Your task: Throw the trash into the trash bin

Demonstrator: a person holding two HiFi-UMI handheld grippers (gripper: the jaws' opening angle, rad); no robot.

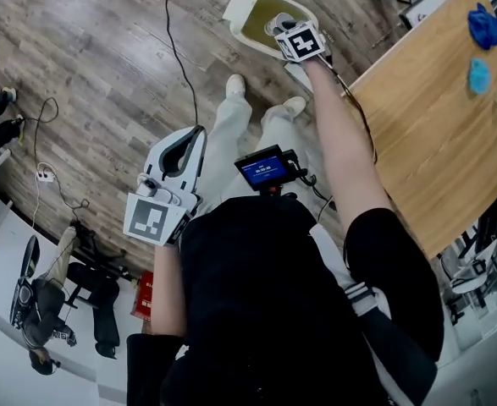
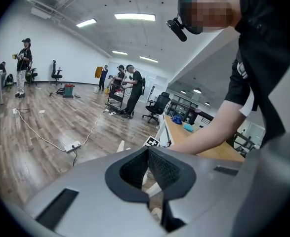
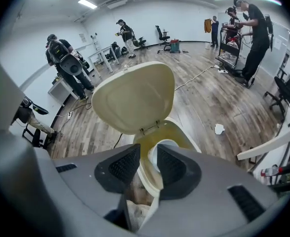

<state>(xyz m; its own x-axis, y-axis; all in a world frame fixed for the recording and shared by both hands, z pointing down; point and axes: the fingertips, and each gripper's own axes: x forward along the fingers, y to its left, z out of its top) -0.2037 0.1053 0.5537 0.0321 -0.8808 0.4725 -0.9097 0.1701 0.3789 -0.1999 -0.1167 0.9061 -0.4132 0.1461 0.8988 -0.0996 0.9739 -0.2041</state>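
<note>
Right gripper [image 3: 148,154], jaws slightly parted and clamping nothing, hung over the cream plastic trash bin [image 3: 182,132], lid raised. Left gripper [image 2: 147,151] had its jaws meeting at the tips, empty

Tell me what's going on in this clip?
A person standing beside a wooden table holds a gripper in each hand. The right gripper is over the trash bin, whose lid is up. Its fingers stand apart with nothing pressed between them. Whether any trash is in the bin cannot be seen. The left gripper is near the person's body, fingers together and empty. A white scrap lies on the floor beyond the bin.
</note>
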